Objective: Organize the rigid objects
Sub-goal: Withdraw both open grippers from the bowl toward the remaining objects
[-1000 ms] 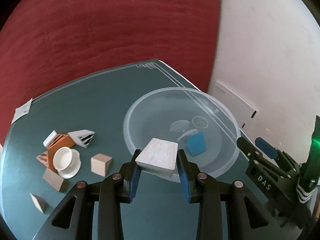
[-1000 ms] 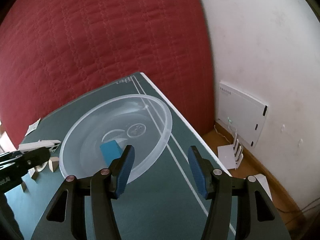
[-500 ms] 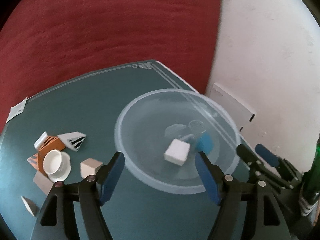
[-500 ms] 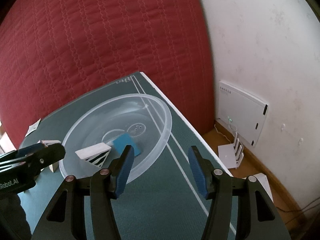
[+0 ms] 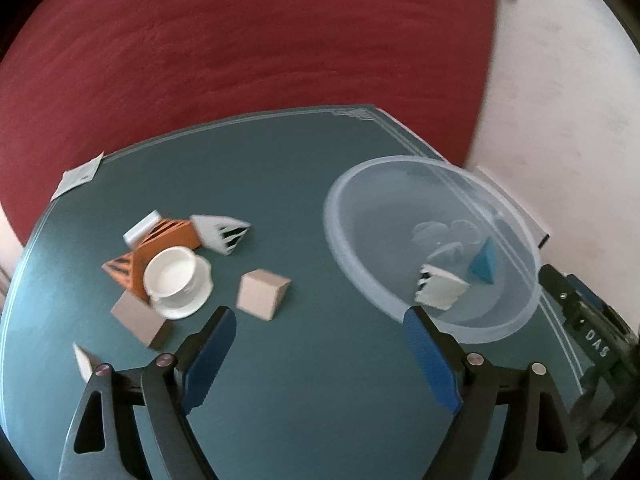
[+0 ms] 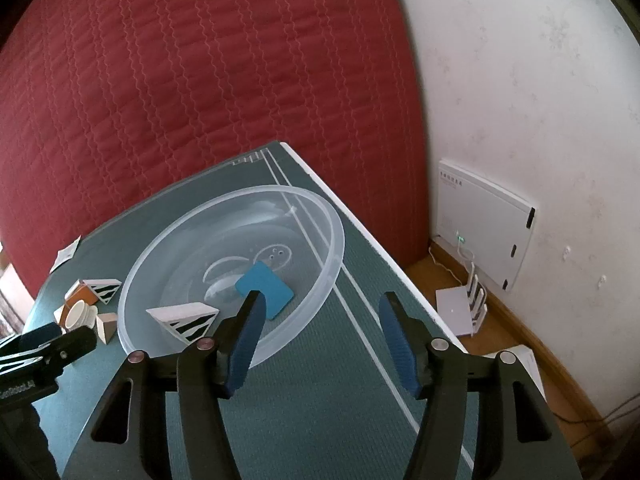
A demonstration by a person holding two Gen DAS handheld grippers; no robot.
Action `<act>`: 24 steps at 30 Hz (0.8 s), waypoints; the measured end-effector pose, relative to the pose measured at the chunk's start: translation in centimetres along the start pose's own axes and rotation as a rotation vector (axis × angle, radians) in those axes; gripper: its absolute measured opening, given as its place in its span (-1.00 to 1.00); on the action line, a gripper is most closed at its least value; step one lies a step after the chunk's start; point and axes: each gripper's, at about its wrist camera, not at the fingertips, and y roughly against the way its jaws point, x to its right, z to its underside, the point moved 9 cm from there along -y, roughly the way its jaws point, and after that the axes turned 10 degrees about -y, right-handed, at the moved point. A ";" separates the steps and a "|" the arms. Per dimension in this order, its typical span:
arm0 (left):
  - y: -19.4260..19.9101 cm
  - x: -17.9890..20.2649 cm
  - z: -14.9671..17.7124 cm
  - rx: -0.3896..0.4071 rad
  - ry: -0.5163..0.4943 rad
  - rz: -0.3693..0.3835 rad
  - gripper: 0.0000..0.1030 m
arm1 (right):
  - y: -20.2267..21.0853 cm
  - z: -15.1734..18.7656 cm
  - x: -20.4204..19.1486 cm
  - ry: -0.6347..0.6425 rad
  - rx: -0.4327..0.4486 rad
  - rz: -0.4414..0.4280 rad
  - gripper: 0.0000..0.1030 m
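Note:
A clear plastic bowl (image 5: 352,232) (image 6: 332,264) stands on the green table and holds a white zebra-striped wedge (image 5: 440,290) (image 6: 186,316) and a blue block (image 5: 484,264) (image 6: 266,288). My left gripper (image 5: 316,344) is open and empty, over the table to the left of the bowl. A tan cube (image 5: 262,294) lies just beyond its left finger. My right gripper (image 6: 320,320) is open and empty, over the bowl's near right rim.
Left of the bowl lie a white cup on a saucer (image 5: 176,276), orange striped blocks (image 5: 160,240), a second zebra wedge (image 5: 220,230), a brown block (image 5: 140,320) and a small pale wedge (image 5: 84,360). The table's right edge (image 6: 380,256) drops to the floor by the wall.
My left gripper opened and let the zebra wedge fall into the bowl, then swung left toward the loose blocks. The right gripper has stayed still.

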 end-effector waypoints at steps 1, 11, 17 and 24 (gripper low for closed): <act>0.0 -0.4 0.2 -0.004 0.010 -0.007 0.72 | 0.0 0.1 0.0 0.000 0.001 0.001 0.17; 1.1 -4.6 1.8 -0.021 0.089 -0.082 0.72 | 0.0 0.3 0.0 0.001 0.002 0.015 0.17; 1.6 -7.2 3.3 -0.036 0.138 -0.113 0.72 | 0.3 0.5 0.0 0.004 0.008 0.028 0.21; 2.2 -10.4 5.0 -0.048 0.204 -0.147 0.72 | 0.6 0.6 0.0 0.007 0.014 0.048 0.24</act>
